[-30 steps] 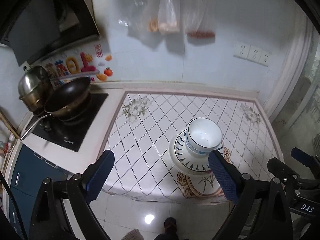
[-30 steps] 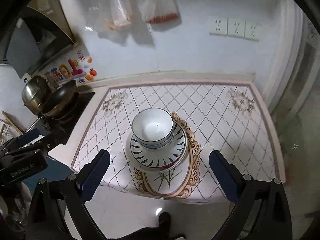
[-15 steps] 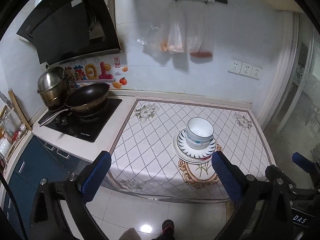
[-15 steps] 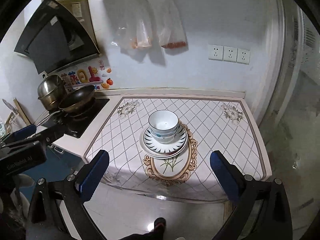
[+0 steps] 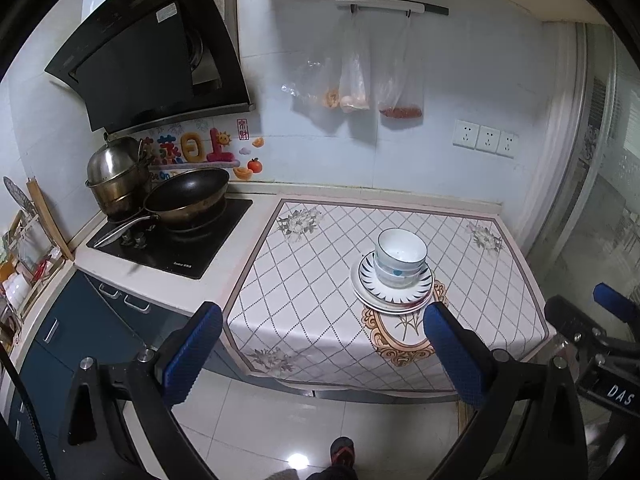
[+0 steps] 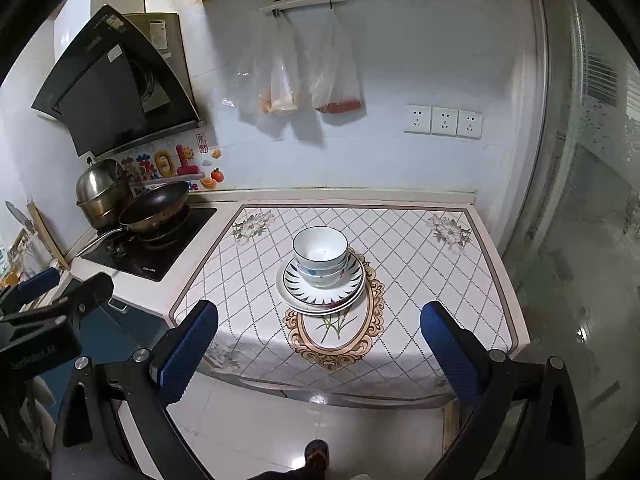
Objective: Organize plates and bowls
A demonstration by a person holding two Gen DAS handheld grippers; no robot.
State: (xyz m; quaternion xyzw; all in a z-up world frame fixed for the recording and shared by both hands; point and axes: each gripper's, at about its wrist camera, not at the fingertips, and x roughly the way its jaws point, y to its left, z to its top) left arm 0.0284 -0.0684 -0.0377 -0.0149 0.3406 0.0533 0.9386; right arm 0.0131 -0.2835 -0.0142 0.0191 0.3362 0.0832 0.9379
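White bowls [image 5: 400,258] with blue marks stand nested on stacked plates [image 5: 372,284], the top one blue-striped, on the patterned counter mat [image 5: 312,292]. The same bowls [image 6: 320,256] and plates [image 6: 296,290] show in the right wrist view. My left gripper [image 5: 322,354] is open and empty, well back from the counter's front edge, above the floor. My right gripper [image 6: 320,348] is open and empty, also back from the counter, with the stack straight ahead between its fingers.
A black wok [image 5: 186,196] and a steel pot [image 5: 114,174] sit on the hob [image 5: 172,240] at the left. Plastic bags [image 5: 356,84] hang on the wall. A glass door [image 5: 600,200] stands at the right. Blue cabinets [image 5: 80,328] are below the hob.
Both grippers have pulled back and up from the counter, so the stack looks smaller and farther. Both stay open and empty. The stack has not moved.
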